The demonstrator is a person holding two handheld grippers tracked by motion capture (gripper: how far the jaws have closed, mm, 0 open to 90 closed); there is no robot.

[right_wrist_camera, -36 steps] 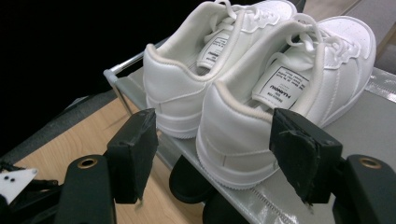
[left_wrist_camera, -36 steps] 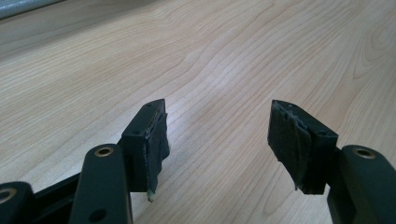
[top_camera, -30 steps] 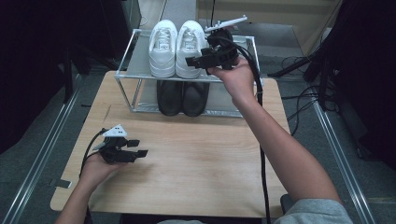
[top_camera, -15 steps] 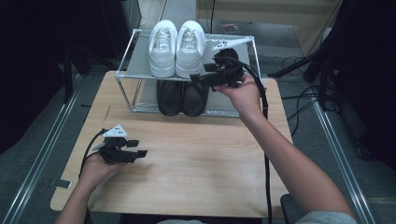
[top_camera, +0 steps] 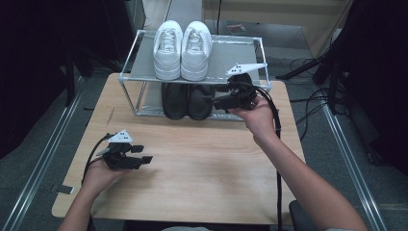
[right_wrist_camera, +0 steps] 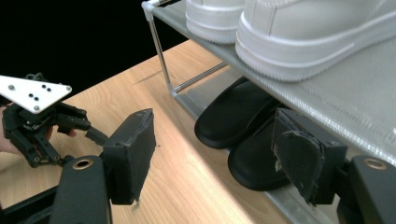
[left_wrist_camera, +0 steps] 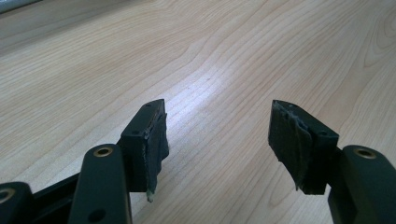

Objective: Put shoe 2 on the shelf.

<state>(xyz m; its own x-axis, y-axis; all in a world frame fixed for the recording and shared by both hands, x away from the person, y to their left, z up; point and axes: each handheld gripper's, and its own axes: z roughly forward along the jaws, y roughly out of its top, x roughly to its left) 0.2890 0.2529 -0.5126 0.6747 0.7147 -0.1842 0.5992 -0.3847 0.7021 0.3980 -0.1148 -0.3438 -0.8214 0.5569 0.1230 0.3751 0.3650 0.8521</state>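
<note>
Black slippers (top_camera: 188, 100) toes-out, lengthwise front-to-back under the rack (top_camera: 240, 53); right gripper (top_camera: 217, 102) agape nearby; left gripper (top_camera: 144, 154) likewise agape.

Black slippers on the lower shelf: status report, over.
Right gripper open, empty, at the black slippers. Left gripper open, low over table. Slippers side by side under white sneakers; rack frame close.

- surface (top_camera: 202, 163): pale wood grain, smooth, faint sheen at frame centre;
- rack (top_camera: 240, 53): thin metal rods, grey matt shelf;
- white sneakers (top_camera: 183, 45): smooth, leather-like;
- black slippers (right_wrist_camera: 243, 126): matt rubbery;
- fingers (left_wrist_camera: 289, 140): black, rough worn pads.
</note>
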